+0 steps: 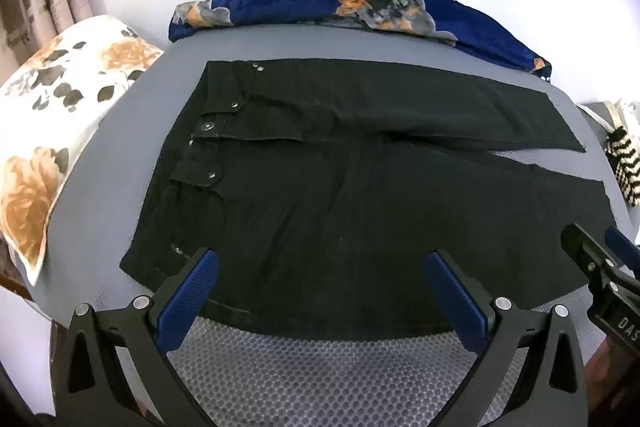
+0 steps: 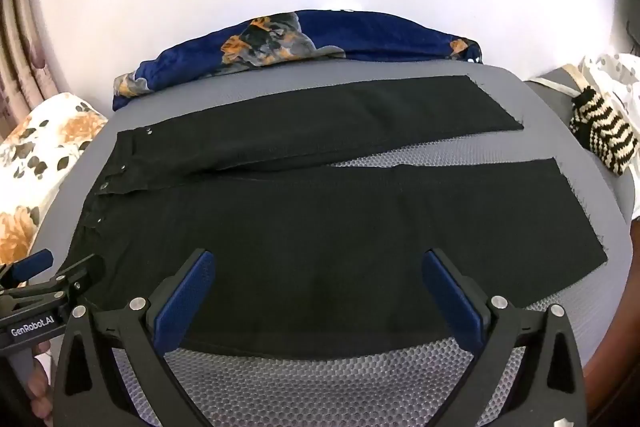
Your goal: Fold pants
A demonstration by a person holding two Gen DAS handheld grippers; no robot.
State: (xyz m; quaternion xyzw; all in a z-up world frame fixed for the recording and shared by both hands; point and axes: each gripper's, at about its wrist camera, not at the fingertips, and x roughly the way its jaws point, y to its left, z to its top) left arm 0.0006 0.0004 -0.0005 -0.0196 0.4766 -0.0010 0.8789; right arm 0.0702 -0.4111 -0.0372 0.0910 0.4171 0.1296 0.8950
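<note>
— Spread flat on the grey honeycomb-textured bed cover [image 1: 320, 367]: black denim pants [image 1: 360, 195], waistband to the left, both legs running off to the right.

— Same from the right wrist view: black denim pants [image 2: 320, 235] laid out full length, legs parted in a narrow V with grey cover showing between the two frayed hems.

— Silver waist button and rivets visible at the left end, fly partly open. Not yet folded anywhere.

— Left tongs [image 1: 320, 287]?

— Spread wide, blue-padded fingers [image 1: 188, 299] poised over the near edge of the pants by the waist end, gripping nothing. Contact with the cloth hard to judge.

— Right tongs [image 2: 320, 287] likewise: gaping wide, blue pads [image 2: 452, 299] over the near leg's lower edge, nothing between them. Seen from the left wrist view too, at the far right, right tongs [image 1: 600, 259], edge on.

— And the left tongs [image 2: 44, 275] at the lower left of the right wrist view, beside the waistband corner.

— Behind the pants, along the far edge of the bed: rumpled navy blanket with orange and grey flowers [image 1: 360, 7].

— To the left, white pillow printed with orange roses and dark leaves [image 1: 52, 115]. To the right, black-and-cream striped knitted piece [image 2: 604, 139], well apart from the hems.
</note>
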